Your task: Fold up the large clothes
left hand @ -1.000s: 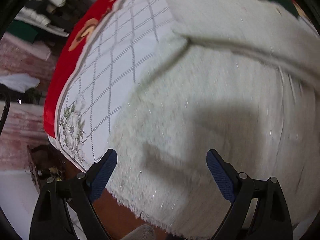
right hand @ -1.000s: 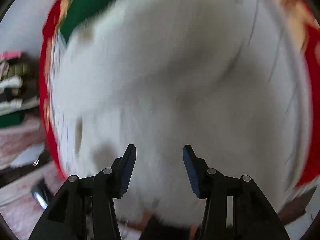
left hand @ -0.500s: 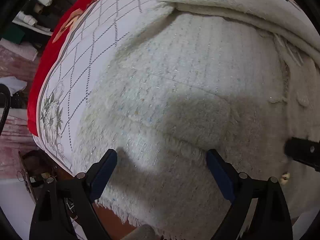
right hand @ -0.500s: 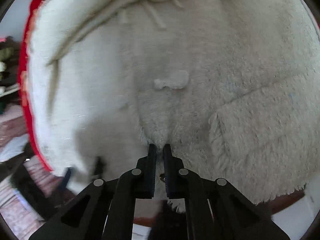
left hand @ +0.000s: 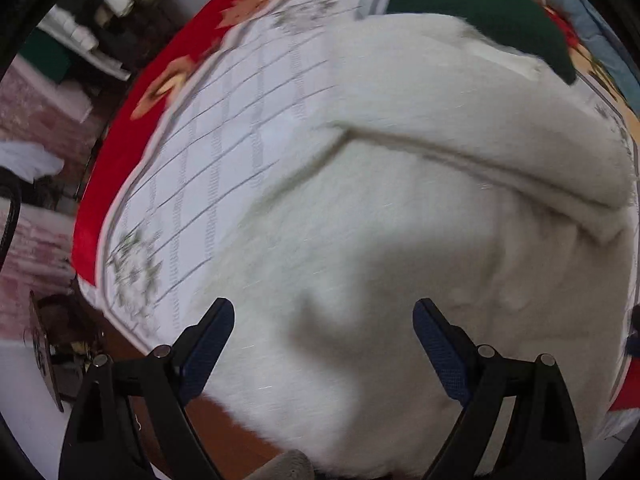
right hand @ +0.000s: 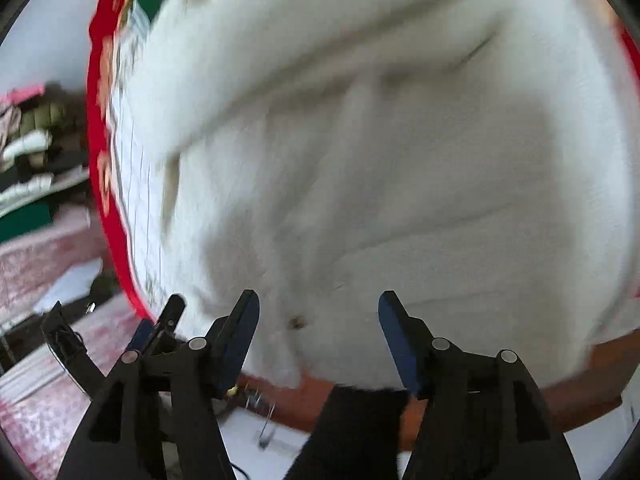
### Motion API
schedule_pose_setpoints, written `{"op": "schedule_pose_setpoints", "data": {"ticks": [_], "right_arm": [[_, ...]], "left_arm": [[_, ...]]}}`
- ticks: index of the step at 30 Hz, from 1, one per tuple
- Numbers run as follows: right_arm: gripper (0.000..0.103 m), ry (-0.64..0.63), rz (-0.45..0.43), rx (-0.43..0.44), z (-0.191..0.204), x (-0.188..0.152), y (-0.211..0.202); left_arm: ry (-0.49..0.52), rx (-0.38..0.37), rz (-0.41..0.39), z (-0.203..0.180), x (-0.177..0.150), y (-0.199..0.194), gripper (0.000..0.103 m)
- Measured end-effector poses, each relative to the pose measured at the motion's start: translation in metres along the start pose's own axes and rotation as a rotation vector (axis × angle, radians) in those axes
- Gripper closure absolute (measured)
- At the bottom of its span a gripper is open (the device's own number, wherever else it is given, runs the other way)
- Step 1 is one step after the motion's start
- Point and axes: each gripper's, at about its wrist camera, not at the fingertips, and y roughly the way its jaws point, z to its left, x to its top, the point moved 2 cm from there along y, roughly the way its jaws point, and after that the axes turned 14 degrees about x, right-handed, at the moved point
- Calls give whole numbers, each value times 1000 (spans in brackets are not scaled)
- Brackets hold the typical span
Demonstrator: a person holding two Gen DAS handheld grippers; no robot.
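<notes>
Fluffy white coat [left hand: 400,208] spread flat on a checked cloth [left hand: 248,128] with a red edge [left hand: 120,152], near hem right at the edge of the worktop, one thick fold across the far part. Left gripper [left hand: 323,334] up above the coat, jaws spread wide, nothing between them. Right gripper [right hand: 319,322] above the hem too, jaws just opened up, apart now, pinching nothing. Green cloth [left hand: 472,12] at the far end
</notes>
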Motion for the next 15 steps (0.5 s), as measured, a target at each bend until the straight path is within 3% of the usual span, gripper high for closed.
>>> {"op": "schedule_pose_setpoints", "data": {"ticks": [4, 8, 9, 10, 11, 15], "right_arm": [[39, 6, -125, -73, -48, 65, -64], [41, -26, -97, -97, -96, 141, -39], [55, -33, -71, -95, -111, 153, -31], [84, -40, -34, -99, -119, 162, -18], [92, -36, -7, -133, -134, 166, -9], [92, -34, -10, -80, -170, 171, -4]], "left_arm": [[32, 65, -16, -61, 16, 9, 12], [44, 196, 43, -103, 18, 46, 12], [38, 230, 63, -108, 17, 56, 11], [17, 255, 68, -108, 17, 60, 9], [2, 264, 69, -106, 18, 59, 9], [-46, 321, 66, -108, 20, 61, 7]]}}
